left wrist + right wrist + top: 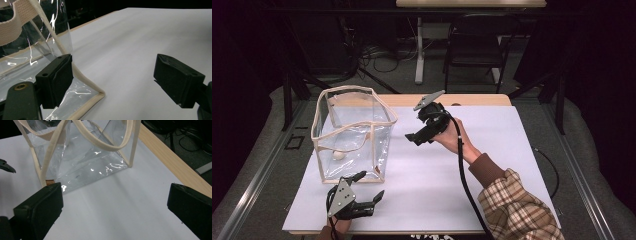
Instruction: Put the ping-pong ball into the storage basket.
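The clear bag (pixel 354 132) stands on the table (pixel 492 165). Both grippers gape empty: left gripper (pixel 367 187) at its near corner, right gripper (pixel 418 139) beside it.

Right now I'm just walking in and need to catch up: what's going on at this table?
A person holds a gripper in each hand beside a clear plastic bag with cream trim that stands open on the white table. The left gripper sits open at the bag's near bottom corner, one jaw against the edge trim. The right gripper hangs open to the bag's right, holding nothing. A small pale round thing lies inside the bag.
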Available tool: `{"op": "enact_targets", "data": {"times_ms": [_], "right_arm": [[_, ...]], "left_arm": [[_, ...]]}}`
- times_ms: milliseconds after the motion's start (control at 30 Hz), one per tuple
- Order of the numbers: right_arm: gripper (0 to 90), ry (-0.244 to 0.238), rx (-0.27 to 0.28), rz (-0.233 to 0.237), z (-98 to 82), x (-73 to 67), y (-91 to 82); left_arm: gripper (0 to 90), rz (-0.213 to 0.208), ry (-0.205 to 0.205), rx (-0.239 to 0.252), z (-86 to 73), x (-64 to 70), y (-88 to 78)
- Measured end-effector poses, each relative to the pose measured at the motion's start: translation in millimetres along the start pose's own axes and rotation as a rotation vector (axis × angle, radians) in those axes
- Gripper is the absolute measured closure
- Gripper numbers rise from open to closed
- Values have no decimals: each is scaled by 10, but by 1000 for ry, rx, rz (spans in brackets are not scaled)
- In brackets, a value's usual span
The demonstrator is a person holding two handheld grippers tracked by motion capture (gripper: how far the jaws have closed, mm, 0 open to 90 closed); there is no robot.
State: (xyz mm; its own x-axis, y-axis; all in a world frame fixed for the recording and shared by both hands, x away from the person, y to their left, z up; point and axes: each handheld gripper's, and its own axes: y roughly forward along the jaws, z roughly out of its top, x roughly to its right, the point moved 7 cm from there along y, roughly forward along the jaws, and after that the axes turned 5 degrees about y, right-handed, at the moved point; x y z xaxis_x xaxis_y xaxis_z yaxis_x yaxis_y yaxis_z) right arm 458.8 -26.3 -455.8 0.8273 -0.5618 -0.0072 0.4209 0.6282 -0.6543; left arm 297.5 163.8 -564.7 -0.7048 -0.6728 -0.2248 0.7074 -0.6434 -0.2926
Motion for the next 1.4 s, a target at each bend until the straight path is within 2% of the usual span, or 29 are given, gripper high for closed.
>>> {"op": "enact_targets", "data": {"times_ms": [400,667,933,1400], "right_arm": [[0,10,-9,-18,-351,64,-129],[3,9,-12,-29,-569,40,-210],[5,6,2,-47,-758,6,-287],[1,42,33,-74,-1073,21,-433]], "left_arm": [[158,-1,-3,1,-1,2,8],[158,-3,-3,-4,-6,4,12],[158,-3,-3,-4,-7,1,11],[158,-3,-2,-6,-9,2,13]]}}
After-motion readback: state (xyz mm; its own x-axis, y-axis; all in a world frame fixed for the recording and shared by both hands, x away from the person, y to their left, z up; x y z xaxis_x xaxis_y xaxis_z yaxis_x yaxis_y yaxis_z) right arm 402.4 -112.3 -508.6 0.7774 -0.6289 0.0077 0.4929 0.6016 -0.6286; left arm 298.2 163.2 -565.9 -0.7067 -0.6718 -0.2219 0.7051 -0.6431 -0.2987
